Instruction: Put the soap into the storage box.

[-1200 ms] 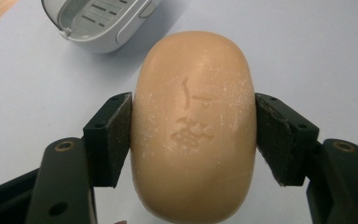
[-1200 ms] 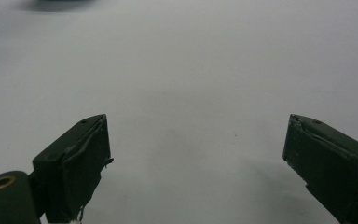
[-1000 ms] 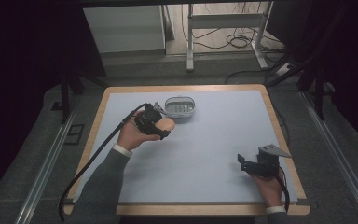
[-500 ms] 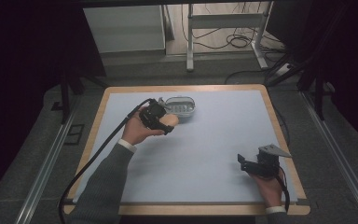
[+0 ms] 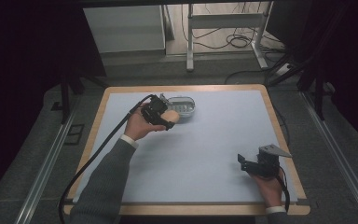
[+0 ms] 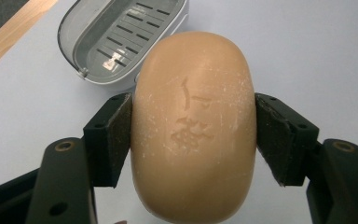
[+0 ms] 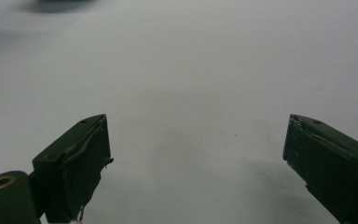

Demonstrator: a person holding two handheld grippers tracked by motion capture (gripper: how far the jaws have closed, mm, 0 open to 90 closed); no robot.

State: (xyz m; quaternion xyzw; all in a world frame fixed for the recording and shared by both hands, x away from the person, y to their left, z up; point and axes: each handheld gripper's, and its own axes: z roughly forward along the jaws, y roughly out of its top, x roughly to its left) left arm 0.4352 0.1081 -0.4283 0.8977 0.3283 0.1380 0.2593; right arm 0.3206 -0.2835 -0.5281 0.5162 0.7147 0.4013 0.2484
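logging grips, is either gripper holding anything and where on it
The left gripper holds the tan soap bar across its two long sides, near the middle. The right gripper is open and holds nothing.

Tan soap [image 6: 193,126], grey slotted dish [image 6: 116,39]

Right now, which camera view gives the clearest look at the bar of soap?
The left gripper view: the soap sits close up, clamped between both jaws, its scuffed stamped face plain. The high view shows it small and tan at the left gripper, beside the soap dish. The right gripper view looks at bare table surface.
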